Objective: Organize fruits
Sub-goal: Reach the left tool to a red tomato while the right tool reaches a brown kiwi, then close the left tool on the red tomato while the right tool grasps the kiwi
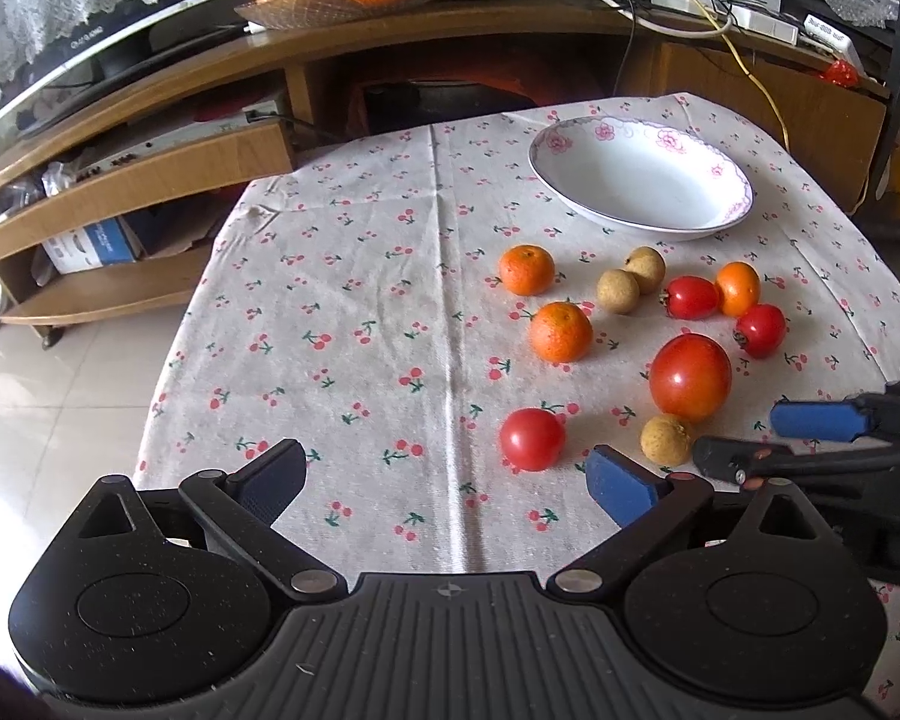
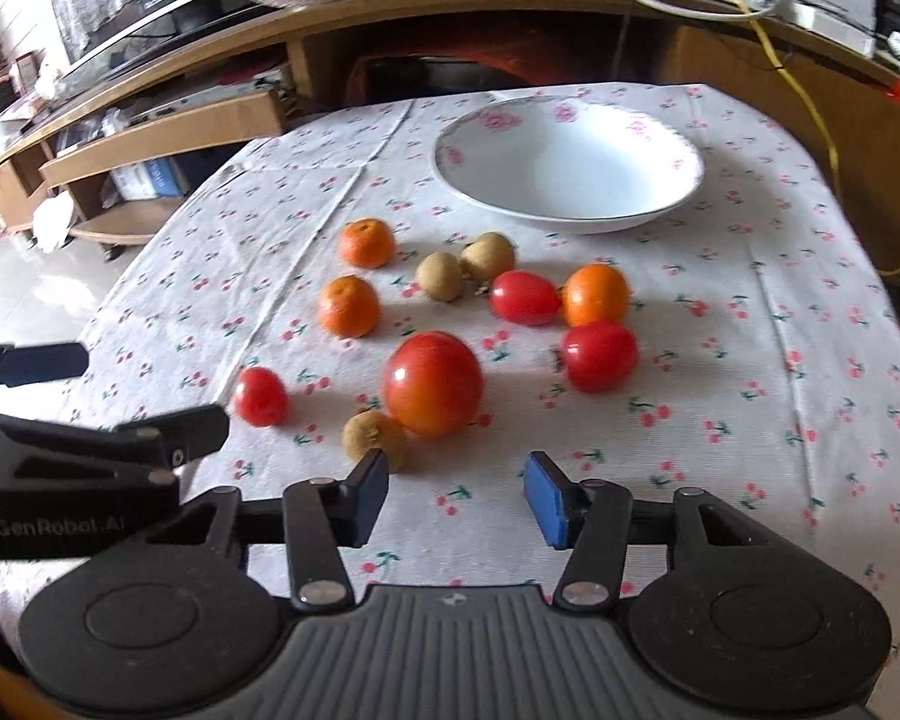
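Left tool open above cherry-print table. Empty floral plate at far side. Mandarins, longans, tomatoes scattered near it. Right tool beside a longan.

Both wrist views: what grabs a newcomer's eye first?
The big red tomato near the front of the loose fruit scatter on the cherry-print tablecloth, a small brown fruit touching it. Behind the scatter sits the white floral-rimmed bowl, empty. Both the left gripper and right gripper hover open, holding nothing.

Bright daylight, soft shadows; fisheye-bent edges; right wrist view slightly blurred.
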`<state>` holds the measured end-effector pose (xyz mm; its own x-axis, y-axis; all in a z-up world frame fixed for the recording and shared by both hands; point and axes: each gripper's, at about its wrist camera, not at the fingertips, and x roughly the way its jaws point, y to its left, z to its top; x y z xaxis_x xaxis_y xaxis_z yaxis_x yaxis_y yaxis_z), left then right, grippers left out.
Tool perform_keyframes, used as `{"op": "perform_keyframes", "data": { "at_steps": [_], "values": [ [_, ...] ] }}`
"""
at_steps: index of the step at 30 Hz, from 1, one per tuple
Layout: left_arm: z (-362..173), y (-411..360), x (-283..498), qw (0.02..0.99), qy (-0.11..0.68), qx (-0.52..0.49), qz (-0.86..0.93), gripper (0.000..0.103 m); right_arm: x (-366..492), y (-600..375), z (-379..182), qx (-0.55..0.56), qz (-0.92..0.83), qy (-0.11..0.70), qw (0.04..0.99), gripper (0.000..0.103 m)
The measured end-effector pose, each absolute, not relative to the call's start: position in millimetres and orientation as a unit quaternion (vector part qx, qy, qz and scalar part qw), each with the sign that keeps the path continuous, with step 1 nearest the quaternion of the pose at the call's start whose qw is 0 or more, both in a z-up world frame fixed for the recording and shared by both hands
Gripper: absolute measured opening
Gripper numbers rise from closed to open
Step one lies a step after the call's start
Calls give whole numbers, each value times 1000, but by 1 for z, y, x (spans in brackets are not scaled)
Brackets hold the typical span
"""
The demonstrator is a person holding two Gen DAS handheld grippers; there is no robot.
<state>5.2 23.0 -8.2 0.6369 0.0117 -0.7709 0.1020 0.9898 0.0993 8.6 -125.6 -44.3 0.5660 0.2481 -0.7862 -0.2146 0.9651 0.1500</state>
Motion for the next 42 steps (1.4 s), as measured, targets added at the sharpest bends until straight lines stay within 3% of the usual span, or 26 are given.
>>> {"op": "perform_keyframes", "data": {
  "at_steps": [7,13,26,29,36,42],
  "values": [
    [-5,37,6,904,425,50,-20,101,13,-113,-47,18,169,450,877,43],
    [-3,43,8,905,424,42,-17,101,22,-102,-51,12,184,448,875,28],
    [-16,24,12,897,433,54,-68,99,6,-124,-39,-5,171,450,877,26],
    [-23,12,14,894,433,76,-87,93,1,-134,-36,5,166,456,874,26],
    [-41,7,28,881,460,69,-89,69,0,-148,-42,23,156,469,869,26],
    [-41,5,33,881,461,55,-91,61,3,-153,-41,32,153,471,868,26]
  ]
}}
